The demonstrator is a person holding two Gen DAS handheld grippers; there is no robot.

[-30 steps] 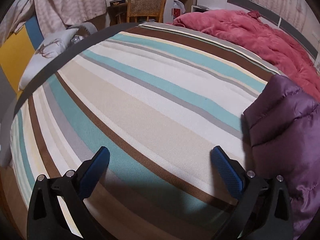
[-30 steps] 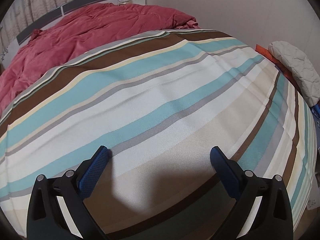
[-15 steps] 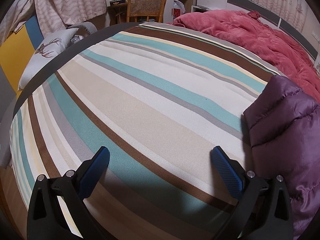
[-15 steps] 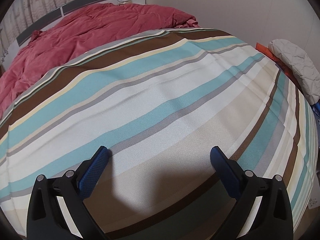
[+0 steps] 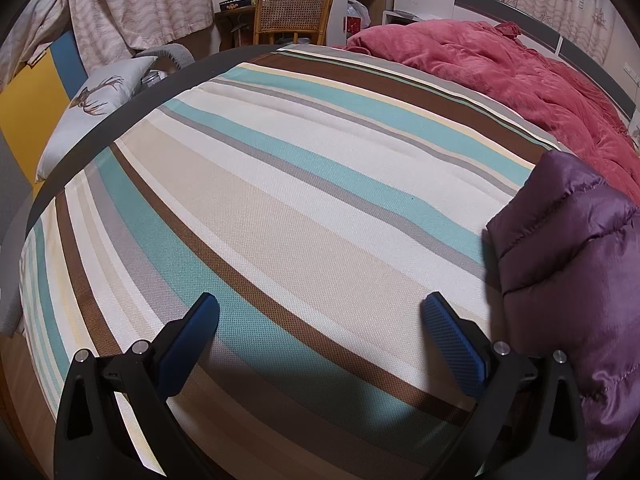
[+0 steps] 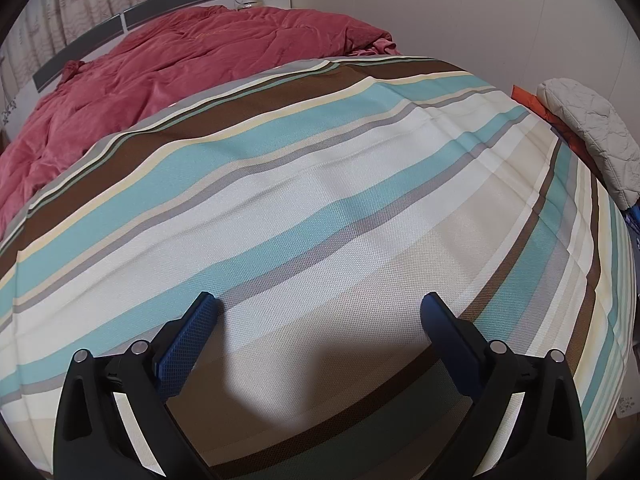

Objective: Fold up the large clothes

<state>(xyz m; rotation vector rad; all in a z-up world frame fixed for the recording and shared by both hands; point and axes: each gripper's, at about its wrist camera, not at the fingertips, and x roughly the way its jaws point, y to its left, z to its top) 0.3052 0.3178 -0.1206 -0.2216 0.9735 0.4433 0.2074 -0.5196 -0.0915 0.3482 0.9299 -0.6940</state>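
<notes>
Left wrist view.
- Left gripper (image 5: 320, 312): jaws spread wide, holding nothing, poised low over the sheet.
- Sheet (image 5: 304, 208): striped in teal, brown, beige and white, lying flat and bare across the bed.
- Jacket (image 5: 576, 280): purple, quilted, glossy; a bulky heap at the right edge of the view, resting on the sheet just beside the right finger (image 5: 452, 344), apparently not touching it. This is the garment to fold.
- Quilt (image 5: 500, 64): red, bunched along the far side, behind the jacket.
- Cushion (image 5: 92, 108): pale, with an antler print, off the left side of the bed.
- Chair (image 5: 296, 12): cane-backed, by the far wall.

Right wrist view.
- Right gripper (image 6: 320, 312): jaws likewise apart and empty, over the sheet (image 6: 320, 200).
- Quilt (image 6: 172, 64): at top left, by the headboard.
- Pad (image 6: 588, 132): white, quilted, off the right edge of the bed.
- Jacket: not in this view.

Handling note (judgement). The step appears to be the first reach for the jacket; no fold is yet visible. To do it well, turn both grippers toward the heap. Take the outer layer only, at two well-separated points such as hem and shoulder. The fill is puffy and the shell probably slippery, so bite deep and close firmly. Spread it on the bare sheet, clear of the quilt, before folding.
</notes>
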